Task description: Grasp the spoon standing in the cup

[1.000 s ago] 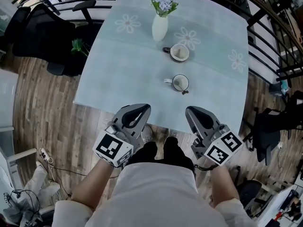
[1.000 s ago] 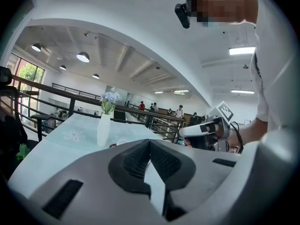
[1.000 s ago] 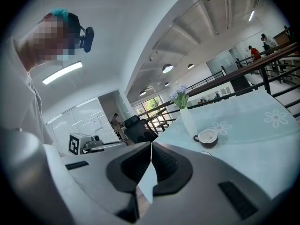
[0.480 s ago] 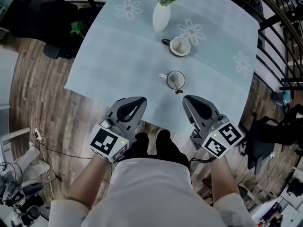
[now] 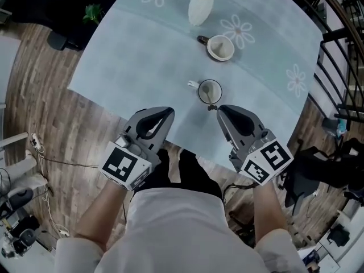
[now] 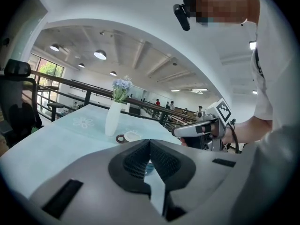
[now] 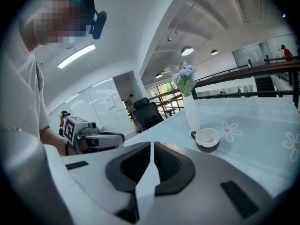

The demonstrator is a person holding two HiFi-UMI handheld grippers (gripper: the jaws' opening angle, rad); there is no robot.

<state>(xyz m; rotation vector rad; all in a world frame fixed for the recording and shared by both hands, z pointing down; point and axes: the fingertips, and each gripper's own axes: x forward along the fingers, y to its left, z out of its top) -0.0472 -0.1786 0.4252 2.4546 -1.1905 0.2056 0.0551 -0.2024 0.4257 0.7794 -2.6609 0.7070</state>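
Spoon (image 5: 211, 99): stood in the cup, handle leaning over the near rim toward the person; neither tool touched it.
Cup (image 5: 210, 90): small and pale with a dark rim, upright on the worktop, side handle pointing left in the head view; it sat near the front edge, between the two tool tips and just beyond them.
Left tool (image 6: 150, 143): jaws pressed together with nothing between them; held over the front edge of the worktop, left of the cup and apart from it.
Right tool (image 7: 152, 145): jaws closed to a thin slit, empty; tip was just beside the cup on its near right side, with no contact visible.
Worktop (image 5: 136, 56): covered in pale blue cloth with white daisy prints.
Second cup (image 5: 220, 47): dark outside and white inside, further back than the spoon cup, well apart from both tools.
Vase (image 5: 201, 5): white, upright at the far edge, just behind the second cup; it held pale purple flowers, seen in both gripper views.
Floor (image 5: 40, 95): wood planks around the worktop.
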